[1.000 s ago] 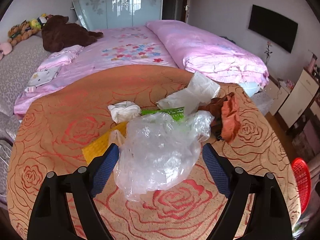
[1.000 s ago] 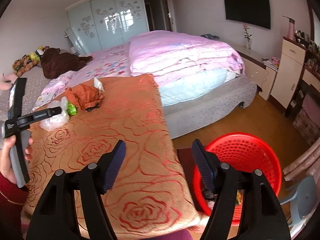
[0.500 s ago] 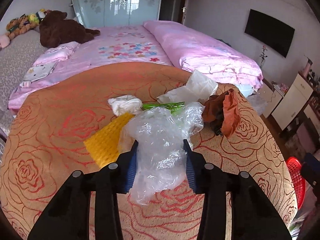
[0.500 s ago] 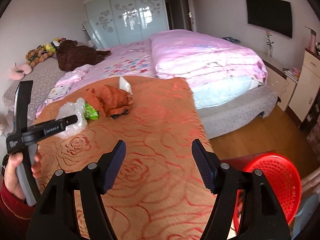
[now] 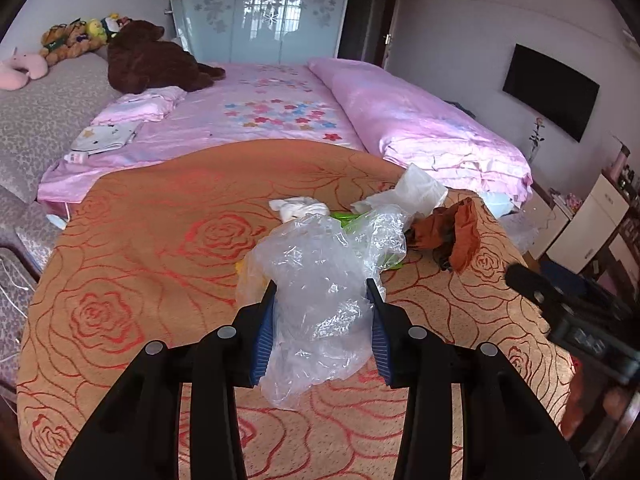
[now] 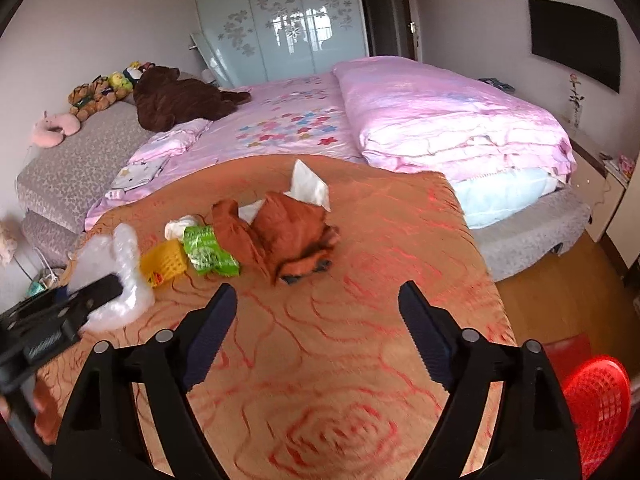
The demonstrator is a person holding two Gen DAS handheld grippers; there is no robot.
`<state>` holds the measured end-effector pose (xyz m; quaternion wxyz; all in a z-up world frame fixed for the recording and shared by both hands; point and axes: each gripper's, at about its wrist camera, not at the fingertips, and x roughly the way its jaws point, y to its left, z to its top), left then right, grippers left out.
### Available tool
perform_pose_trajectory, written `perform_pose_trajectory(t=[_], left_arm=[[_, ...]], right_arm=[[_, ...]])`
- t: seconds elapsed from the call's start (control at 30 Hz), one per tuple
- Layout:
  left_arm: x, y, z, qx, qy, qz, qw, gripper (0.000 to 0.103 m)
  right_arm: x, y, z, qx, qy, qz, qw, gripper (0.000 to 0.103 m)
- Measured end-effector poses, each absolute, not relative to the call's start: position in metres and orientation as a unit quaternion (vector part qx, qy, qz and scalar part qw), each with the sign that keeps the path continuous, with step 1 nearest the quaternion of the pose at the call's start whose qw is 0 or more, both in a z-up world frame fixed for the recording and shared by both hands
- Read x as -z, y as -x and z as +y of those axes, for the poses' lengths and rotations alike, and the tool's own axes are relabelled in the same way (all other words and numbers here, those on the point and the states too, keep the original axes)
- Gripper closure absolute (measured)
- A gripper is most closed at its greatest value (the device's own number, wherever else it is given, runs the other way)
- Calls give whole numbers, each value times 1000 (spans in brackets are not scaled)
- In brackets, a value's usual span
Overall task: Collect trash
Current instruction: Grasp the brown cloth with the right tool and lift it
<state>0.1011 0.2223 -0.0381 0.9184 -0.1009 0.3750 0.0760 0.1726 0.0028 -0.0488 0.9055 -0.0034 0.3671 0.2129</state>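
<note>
Bedroom setting: pink bed [image 6: 288, 128], glass-front wardrobe [image 6: 280, 24] behind, wall TV [image 6: 574, 42] at right. Foreground surface covered by orange rose-pattern cloth [image 5: 160, 264].

Left gripper [image 5: 322, 332]: jaws partly closed, blue pads pressing both sides of crumpled clear plastic bag [image 5: 320, 280]. Bag bulging above and below pads, lower end hanging just over cloth. Same bag seen from right wrist view at far left [image 6: 116, 280], pinched in black finger of left gripper [image 6: 60, 320].

Right gripper [image 6: 316, 338]: jaws wide and opening, nothing between them; only cloth beneath.

Remaining litter clustered mid-cloth, near each other:
- yellow mesh piece [image 6: 166, 258], just beside green wrapper [image 6: 208, 250]
- white wad [image 6: 180, 226] behind green wrapper
- crumpled rust-brown fabric [image 6: 292, 236], touching green wrapper's right side
- white paper sheet [image 6: 308, 188], upright behind fabric

Red mesh basket [image 6: 592, 404] on floor at lower right, off cloth edge, well apart from litter cluster. Contents not visible.

Plush toys [image 5: 72, 40] on grey ledge at far left, large brown plush [image 5: 152, 62] on bed.
</note>
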Motion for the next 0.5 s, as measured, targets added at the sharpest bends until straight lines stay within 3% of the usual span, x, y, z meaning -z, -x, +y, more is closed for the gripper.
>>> perform_pose_trajectory(t=[0.5], left_arm=[[40,-94,237,-84,113,378,915,64]], right_arm=[[63,-220,57,-211,25,383,899,19]])
